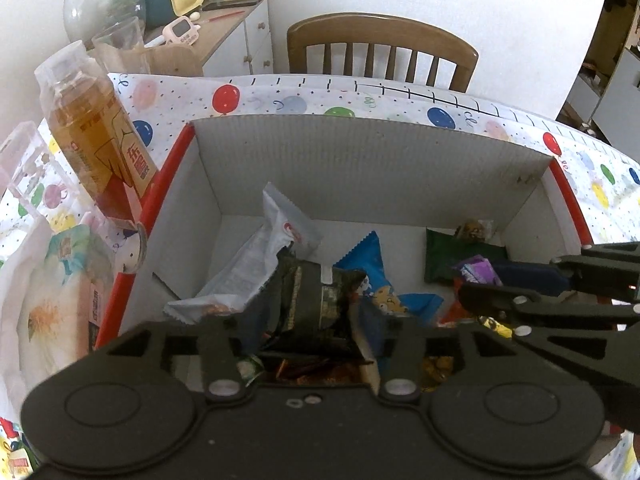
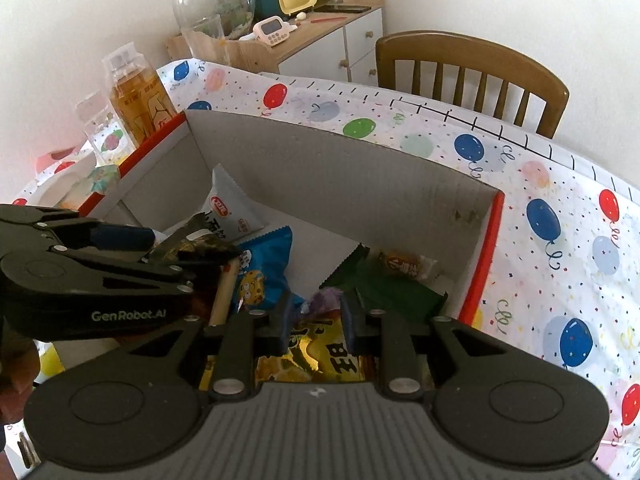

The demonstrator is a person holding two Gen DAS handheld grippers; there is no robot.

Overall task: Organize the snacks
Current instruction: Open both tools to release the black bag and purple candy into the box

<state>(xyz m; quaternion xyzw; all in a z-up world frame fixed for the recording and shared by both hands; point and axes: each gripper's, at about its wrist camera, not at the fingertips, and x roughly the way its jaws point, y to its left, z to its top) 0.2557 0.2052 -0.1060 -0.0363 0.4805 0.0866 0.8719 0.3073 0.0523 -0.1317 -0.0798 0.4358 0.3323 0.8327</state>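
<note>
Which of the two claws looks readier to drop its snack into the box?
Left. The left gripper already grips a dark packet over the box; the right gripper looks empty above a yellow packet.

One cardboard box (image 1: 360, 160) is standing on the table, and several snack packets are lying inside it: one white packet (image 1: 256, 264), one blue packet (image 1: 376, 276), one dark packet (image 1: 316, 296), one green packet (image 1: 448, 256), one purple packet (image 1: 478, 270) and one yellow packet (image 2: 324, 356). One tea bottle (image 1: 96, 140) is standing beside the box, and one wooden chair (image 1: 380, 48) is waiting behind the table
</note>
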